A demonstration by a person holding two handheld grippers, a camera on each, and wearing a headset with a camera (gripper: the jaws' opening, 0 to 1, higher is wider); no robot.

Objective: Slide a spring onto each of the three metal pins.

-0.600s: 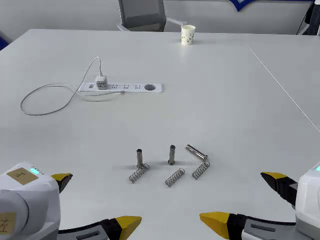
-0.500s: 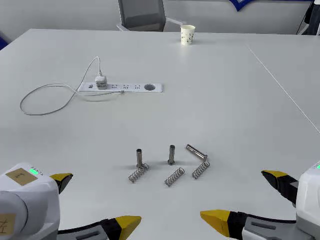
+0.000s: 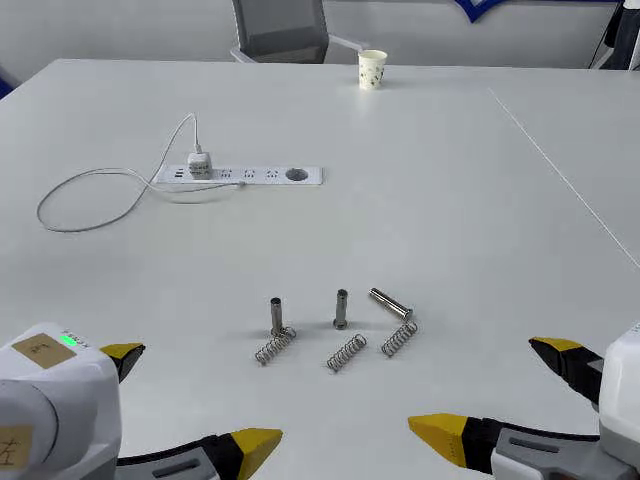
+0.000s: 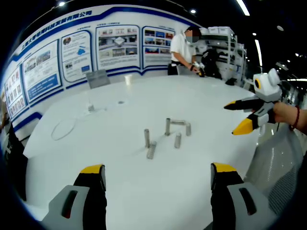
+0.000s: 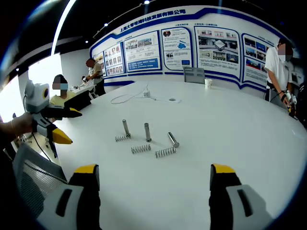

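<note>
Jaws: standing released and empty on left gripper [image 3: 193, 397] and right gripper [image 3: 489, 387], hovering above near table [image 3: 450, 200] edge. Observing two pins [image 3: 276, 315] standing upright, third pin [image 3: 391, 304] lying flat, three springs [image 3: 347, 352] lying just before them.

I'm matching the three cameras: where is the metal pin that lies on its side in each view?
Head view: lying pin, lower centre, right end of the row.
Left gripper view: lying pin, centre, far end of the row.
Right gripper view: lying pin, centre, right end of the row.
Shared landmark: paper cup, far beyond it.
</note>
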